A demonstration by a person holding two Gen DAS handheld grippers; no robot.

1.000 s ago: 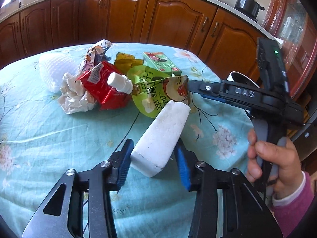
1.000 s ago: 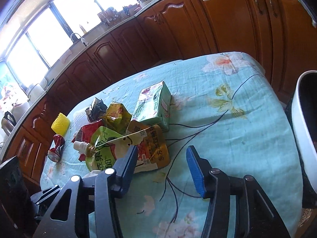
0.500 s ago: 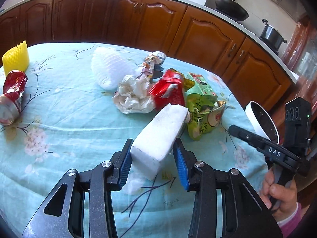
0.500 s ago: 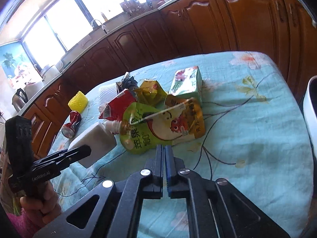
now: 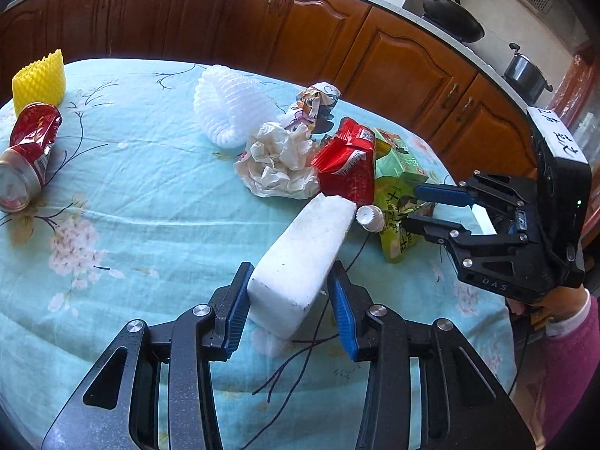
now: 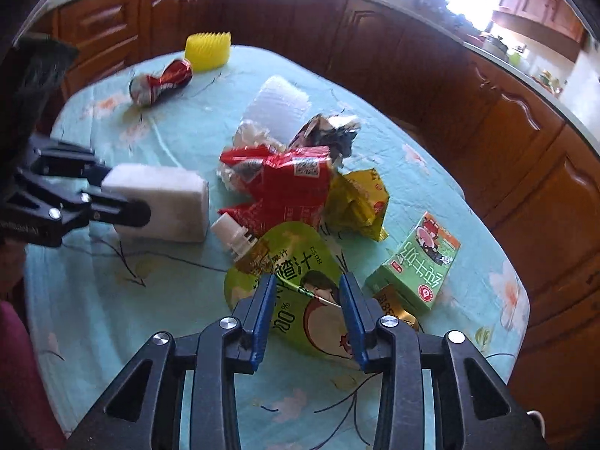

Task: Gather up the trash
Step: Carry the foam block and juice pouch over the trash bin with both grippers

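The green juice pouch (image 6: 300, 300) is found lying flat on the floral tablecloth (image 6: 112, 300), at the near edge of the trash heap and directly at 12 o'clock from the right gripper (image 6: 305, 313); in the right wrist view its body lies between and beneath the two blue fingers (image 6: 262, 311), which stand apart and are not yet closed on it; whether the pads touch the foil cannot be told. The pouch's long axis is judged to run from the white screw cap (image 6: 232, 236), at about 11 o'clock, back toward the gripper, so the fingers straddle it across its width; a closing of the fingers with a slight descent is judged to be what the coming move calls for. The right gripper is plainly the nearer tool; the left gripper (image 5: 288, 300) is occupied, being clamped on the near end of a white foam block (image 5: 303, 258) whose long axis points away at about 1 o'clock toward the heap. A green carton (image 6: 416, 262) lies at 2 o'clock from the right gripper, just beside the pouch; a red wrapper (image 6: 285, 187) lies beyond the cap at 12 o'clock; a crushed red can (image 5: 26, 157) lies well apart at 10 o'clock in the left wrist view.
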